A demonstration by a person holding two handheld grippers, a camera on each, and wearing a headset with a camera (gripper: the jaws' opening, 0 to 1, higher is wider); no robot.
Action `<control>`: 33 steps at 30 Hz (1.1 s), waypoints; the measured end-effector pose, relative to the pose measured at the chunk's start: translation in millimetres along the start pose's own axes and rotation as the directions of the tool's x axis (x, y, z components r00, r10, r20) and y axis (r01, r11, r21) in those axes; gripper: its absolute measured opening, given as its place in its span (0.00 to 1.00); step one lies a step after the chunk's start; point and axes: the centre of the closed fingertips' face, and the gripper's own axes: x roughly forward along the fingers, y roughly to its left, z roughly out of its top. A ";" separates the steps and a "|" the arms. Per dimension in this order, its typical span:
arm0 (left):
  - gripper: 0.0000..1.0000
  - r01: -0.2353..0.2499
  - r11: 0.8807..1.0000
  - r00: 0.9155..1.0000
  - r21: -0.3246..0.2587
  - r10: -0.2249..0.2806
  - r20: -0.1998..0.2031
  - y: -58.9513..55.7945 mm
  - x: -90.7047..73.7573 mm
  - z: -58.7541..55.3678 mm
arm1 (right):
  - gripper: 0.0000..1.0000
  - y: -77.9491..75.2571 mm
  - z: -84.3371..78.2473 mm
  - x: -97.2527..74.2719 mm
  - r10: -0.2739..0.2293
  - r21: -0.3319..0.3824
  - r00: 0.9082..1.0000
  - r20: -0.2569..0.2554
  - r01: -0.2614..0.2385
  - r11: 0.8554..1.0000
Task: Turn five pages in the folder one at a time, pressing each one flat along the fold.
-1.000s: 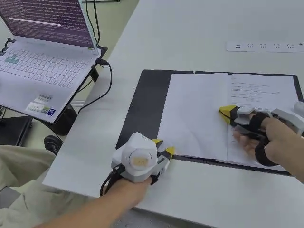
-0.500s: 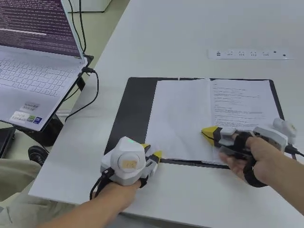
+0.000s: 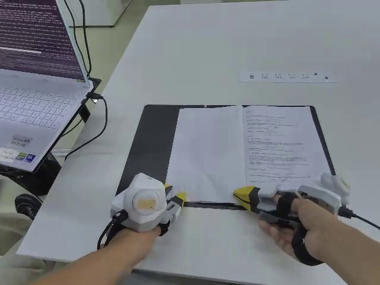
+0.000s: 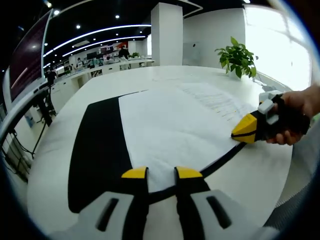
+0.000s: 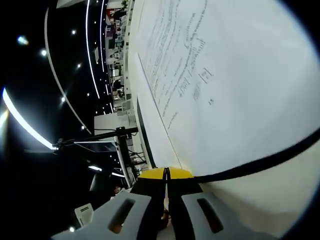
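Note:
A black folder (image 3: 145, 142) lies open on the white table, with a blank page (image 3: 205, 148) on its left and a printed page (image 3: 285, 148) on its right. My right gripper (image 3: 242, 195) is shut, its yellow tips resting at the near end of the fold by the folder's front edge. In the right gripper view the shut tips (image 5: 166, 172) meet below the printed page (image 5: 225, 75). My left gripper (image 3: 174, 199) sits at the folder's front left edge. Its jaws (image 4: 156, 173) stand slightly apart, holding nothing. The right gripper (image 4: 245, 132) also shows in the left gripper view.
An open laptop (image 3: 29, 89) stands off the table's left side, with a black cable (image 3: 89, 119) hanging by it. A white power strip (image 3: 288, 76) lies beyond the folder. A potted plant (image 4: 237, 57) stands far off. Bare table surrounds the folder.
My right gripper has slid along the fold from mid-page toward me, down to the folder's front edge. The left gripper has stayed at the front edge. The head camera has shifted.

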 end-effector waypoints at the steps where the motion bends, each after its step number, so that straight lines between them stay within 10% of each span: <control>1: 0.19 -0.001 1.000 1.000 -0.001 0.000 -0.005 0.1 0.4 0.0 | 0.00 -1.5 -2.5 -2.7 0.001 0.007 1.000 0.006 -0.001 1.000; 10: 0.14 -0.023 0.997 0.996 -0.067 0.017 -0.093 3.8 -1.7 1.2 | 0.00 12.3 -28.6 -32.3 0.013 -0.027 1.000 0.014 -0.013 1.000; 16: 0.18 0.007 0.988 0.998 -0.155 -0.015 -0.056 0.6 -28.4 22.6 | 0.00 44.4 -10.8 -79.7 0.020 -0.183 0.986 0.163 0.011 0.983; 22: 0.32 0.006 0.982 1.000 -0.191 -0.011 -0.023 1.2 -66.0 43.2 | 0.00 73.1 13.3 -141.3 0.025 -0.463 0.943 0.331 0.139 0.875; 29: 0.49 -0.013 0.984 1.000 -0.177 0.018 0.026 -0.7 -99.6 60.5 | 0.23 76.8 21.1 -185.9 -0.057 -0.675 0.896 0.439 0.371 0.638; 33: 0.61 -0.027 0.991 0.998 -0.128 0.034 0.046 -3.3 -112.1 67.0 | 0.41 71.5 25.7 -195.4 -0.099 -0.702 0.876 0.472 0.441 0.559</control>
